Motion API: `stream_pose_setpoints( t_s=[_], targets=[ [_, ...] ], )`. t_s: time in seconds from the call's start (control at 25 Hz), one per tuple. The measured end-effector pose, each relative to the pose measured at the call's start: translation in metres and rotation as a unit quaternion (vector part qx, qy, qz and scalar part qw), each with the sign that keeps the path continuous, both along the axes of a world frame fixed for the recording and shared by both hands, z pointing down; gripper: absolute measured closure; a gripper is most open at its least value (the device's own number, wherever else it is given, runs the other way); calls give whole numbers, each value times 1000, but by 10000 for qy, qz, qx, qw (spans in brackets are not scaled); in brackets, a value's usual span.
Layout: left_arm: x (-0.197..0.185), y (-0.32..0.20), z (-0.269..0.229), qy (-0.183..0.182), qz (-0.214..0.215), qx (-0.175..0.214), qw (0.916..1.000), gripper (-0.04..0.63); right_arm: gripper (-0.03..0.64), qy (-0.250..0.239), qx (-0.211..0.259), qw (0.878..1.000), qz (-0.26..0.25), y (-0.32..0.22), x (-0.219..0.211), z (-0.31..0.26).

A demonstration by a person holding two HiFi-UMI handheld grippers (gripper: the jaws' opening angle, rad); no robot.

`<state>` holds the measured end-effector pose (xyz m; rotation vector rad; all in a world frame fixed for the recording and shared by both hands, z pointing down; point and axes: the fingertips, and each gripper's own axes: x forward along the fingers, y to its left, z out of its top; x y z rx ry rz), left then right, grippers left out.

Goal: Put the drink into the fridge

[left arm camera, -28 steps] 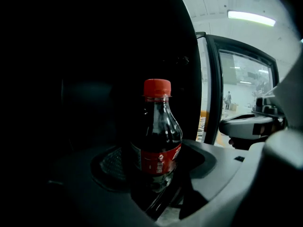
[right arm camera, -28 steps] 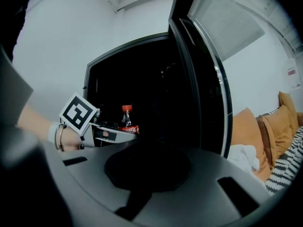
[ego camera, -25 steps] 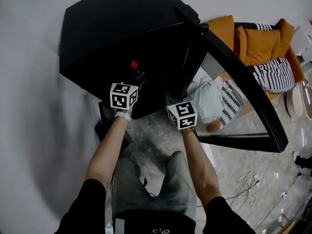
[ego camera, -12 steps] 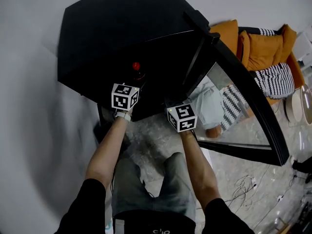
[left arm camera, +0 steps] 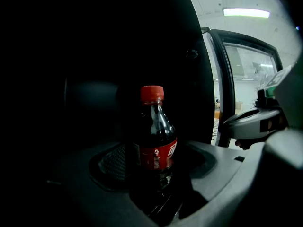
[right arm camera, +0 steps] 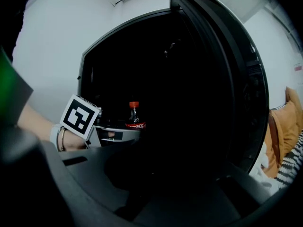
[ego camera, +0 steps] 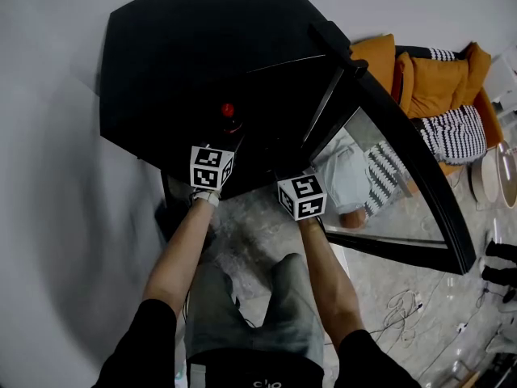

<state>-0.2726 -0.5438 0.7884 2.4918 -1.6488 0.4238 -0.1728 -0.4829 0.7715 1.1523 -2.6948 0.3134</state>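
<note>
The drink is a small cola bottle (left arm camera: 154, 145) with a red cap and red label. It stands upright between the jaws of my left gripper (left arm camera: 156, 178), which is shut on its lower part inside the dark black fridge (ego camera: 186, 47). From the head view only the bottle's red cap (ego camera: 228, 110) shows, just beyond the left gripper (ego camera: 223, 140). My right gripper (ego camera: 289, 172) hovers at the fridge opening, open and holding nothing. In the right gripper view the bottle (right arm camera: 135, 117) rises above the left gripper (right arm camera: 120, 132); my right gripper (right arm camera: 156, 174) faces the dark interior.
The fridge's glass door (ego camera: 436, 192) stands swung open to the right. Beyond it are orange cushions (ego camera: 428, 75) and a striped one. Cables (ego camera: 412, 301) lie on the marbled floor at the lower right. A pale wall runs along the left.
Both grippers kept their places at the fridge opening. The left marker cube shifted slightly down and right in the head view. The bottle stays in the left jaws.
</note>
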Motion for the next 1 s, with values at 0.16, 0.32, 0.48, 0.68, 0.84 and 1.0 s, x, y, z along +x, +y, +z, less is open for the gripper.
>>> stream_pose_setpoints(
  t_s=[0.16, 0.32, 0.48, 0.68, 0.84, 1.0],
  targets=[
    [0, 15, -3, 19, -13, -48, 10000, 293, 615, -43, -72, 9999, 83, 9, 3, -4],
    [0, 39, -11, 2, -51, -149, 9999, 293, 615, 39, -158, 9998, 149, 25, 5, -17],
    [2, 70, -30, 58, 45, -312, 9995, 298, 614, 98, -303, 9990, 314, 46, 7, -38],
    [-2, 125, -66, 241, 90, -544, 9982, 391, 614, 142, -514, 9970, 558, 88, 4, -72],
    [-2, 163, -101, 372, 56, -670, 9970, 474, 615, 185, -578, 9964, 588, 121, 10, -108],
    [0, 193, -142, 408, -102, -622, 9972, 545, 615, 327, -454, 9974, 463, 142, 27, -153]
  ],
)
